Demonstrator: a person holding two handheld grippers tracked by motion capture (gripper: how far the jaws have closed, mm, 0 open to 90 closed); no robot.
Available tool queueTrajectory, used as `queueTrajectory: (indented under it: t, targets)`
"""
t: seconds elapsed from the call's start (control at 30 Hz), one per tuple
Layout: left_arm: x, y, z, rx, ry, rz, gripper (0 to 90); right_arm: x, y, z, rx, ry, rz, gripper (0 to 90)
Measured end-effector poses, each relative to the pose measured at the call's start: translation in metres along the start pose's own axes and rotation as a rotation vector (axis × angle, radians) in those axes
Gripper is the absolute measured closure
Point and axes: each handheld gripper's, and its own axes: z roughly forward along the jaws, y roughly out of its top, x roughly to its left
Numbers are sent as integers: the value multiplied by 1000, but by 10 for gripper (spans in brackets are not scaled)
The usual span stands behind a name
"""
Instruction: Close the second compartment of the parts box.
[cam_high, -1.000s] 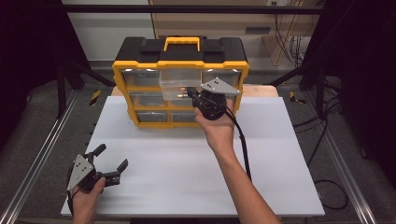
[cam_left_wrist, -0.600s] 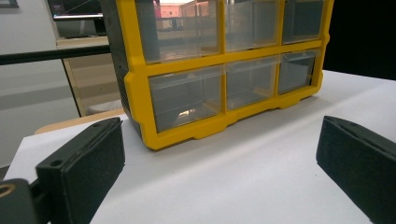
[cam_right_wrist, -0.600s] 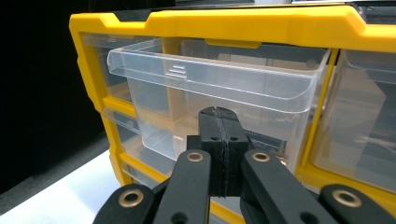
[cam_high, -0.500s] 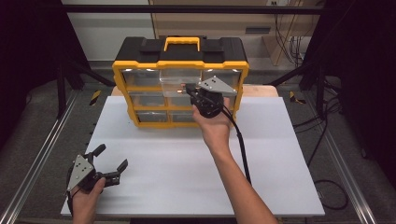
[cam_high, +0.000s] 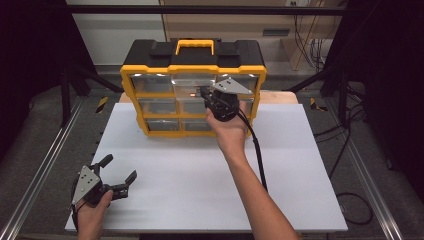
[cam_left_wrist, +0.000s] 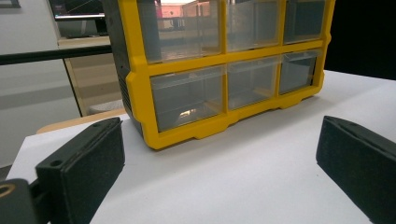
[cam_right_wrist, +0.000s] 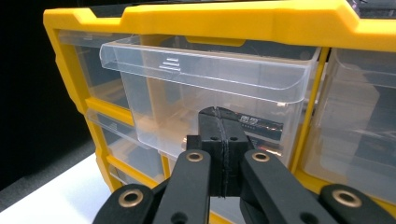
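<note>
The yellow-and-black drawer organizer (cam_high: 192, 90) stands at the twelve o'clock edge of the white table (cam_high: 200, 185), and its clear top-middle drawer (cam_right_wrist: 205, 93) juts a little way out of the frame while its neighbours sit flush. The right gripper (cam_high: 207, 95), jaws pressed together with nothing between them, has its tips against that drawer's front wall, below the lip; I judge this a push to seat the drawer, nearly done, with only the last bit of travel left. The yellow dividers flank the drawer closely at three and nine o'clock, so the push should go straight or the drawer may bind. The left gripper (cam_high: 112, 182) rests at seven o'clock near the table's corner, jaws spread and empty, well apart from the organizer. Bare table lies between, leaving ample room to withdraw toward six o'clock.
</note>
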Motion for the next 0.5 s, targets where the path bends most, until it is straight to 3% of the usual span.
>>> queueTrajectory:
  t: [0.5]
  targets:
    - [0, 0, 0, -1, 0, -1, 8, -2, 1, 3, 3, -5, -2, 900]
